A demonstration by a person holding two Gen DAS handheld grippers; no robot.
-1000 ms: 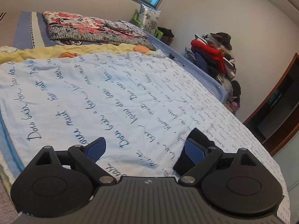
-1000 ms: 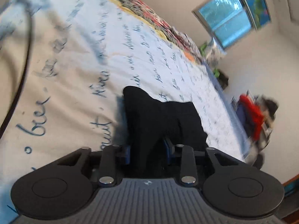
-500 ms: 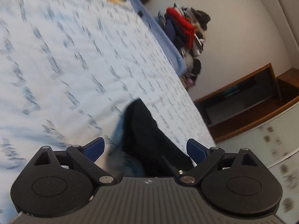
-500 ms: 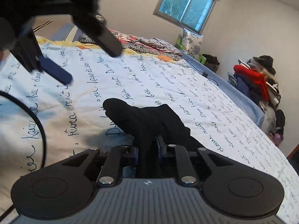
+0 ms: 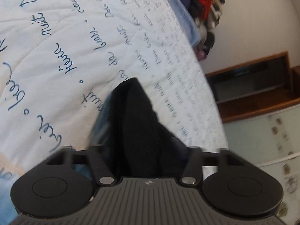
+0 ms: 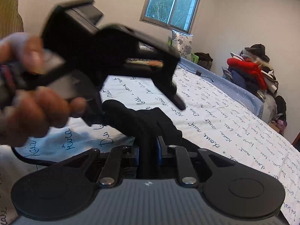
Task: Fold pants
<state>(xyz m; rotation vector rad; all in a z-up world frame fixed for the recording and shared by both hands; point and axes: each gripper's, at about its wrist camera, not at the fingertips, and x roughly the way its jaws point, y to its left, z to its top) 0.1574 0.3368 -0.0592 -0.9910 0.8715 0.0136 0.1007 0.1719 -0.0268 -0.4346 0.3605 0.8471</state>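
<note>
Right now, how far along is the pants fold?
Early. The right tongs are shut on a bunch of the black pants, lifted off the script-printed bedsheet. The left tongs straddle the same cloth; grip unclear. No flat fold shows; spreading and folding remain.

We are in a home bedroom: a wide bed under a white quilted cover with blue handwriting (image 6: 215,116), a heaped pile of clothes (image 6: 251,71), perhaps laundry, and a sliding glass window (image 6: 172,5).
</note>
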